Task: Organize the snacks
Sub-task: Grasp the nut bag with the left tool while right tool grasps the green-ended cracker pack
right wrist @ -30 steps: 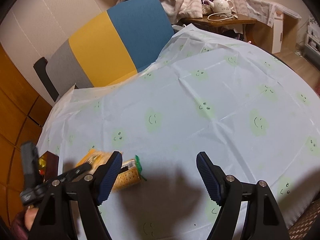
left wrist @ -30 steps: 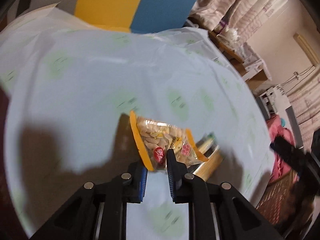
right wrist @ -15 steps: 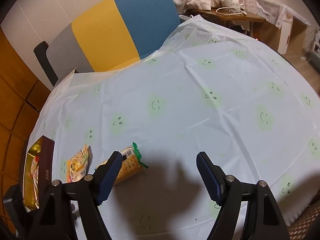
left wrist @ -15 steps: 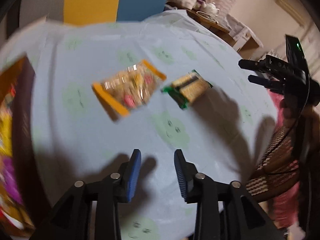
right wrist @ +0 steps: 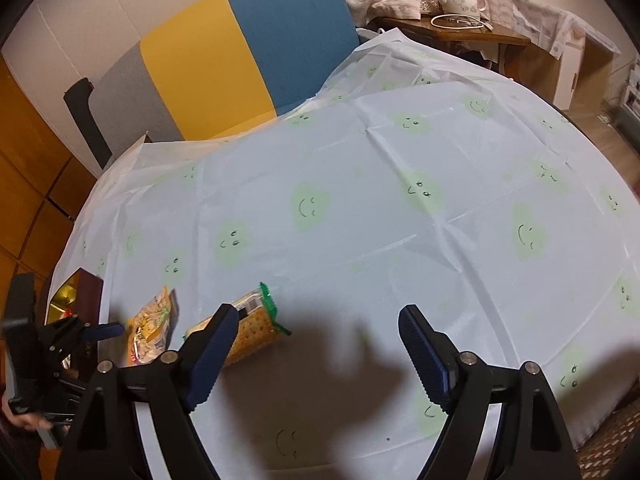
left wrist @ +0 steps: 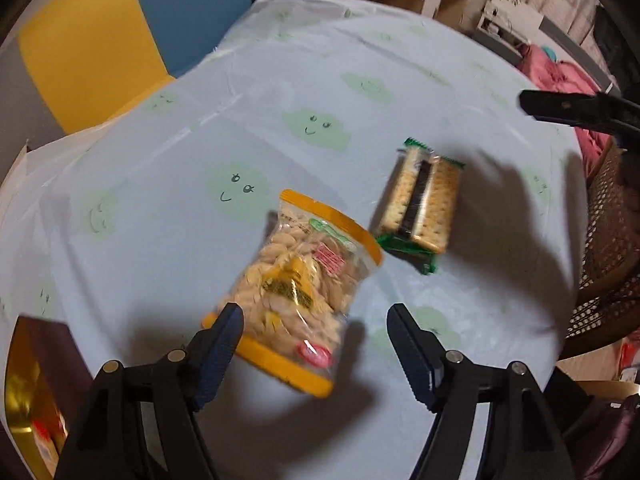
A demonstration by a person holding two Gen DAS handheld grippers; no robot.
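On the table:
Table [right wrist: 400, 208]: round, covered in a pale blue cloth with green smiley faces; a yellow, blue and grey chair [right wrist: 240, 60] stands behind it.
Box [left wrist: 28, 396]: gold-lined, dark-walled, at the table's left edge; something red lies inside, but the view is too blurred to say what, probably more snacks.
Peanut bag [left wrist: 298, 292]: clear pack with orange ends, lying flat on the cloth, its long axis running away from the left claw and leaning a little to the right. Its near orange end sits between the claw's pads.
Cracker pack [left wrist: 420, 208]: green-ended, flat on the cloth just beyond and to the right of the peanut bag, not touching it so far as can be seen.
Left gripper [left wrist: 314, 336]: pointing steeply down over the bag's near end; jaws have just been opening and now stand wide apart, pads clear of the wrapper, nothing gripped.
Right gripper [right wrist: 316, 344]: jaws wide apart, empty, hanging above bare cloth; the cracker pack lies just past its left finger.
Deciding relation: the left claw is nearer the peanut bag, the right nearer the crackers; the box lies left of both.
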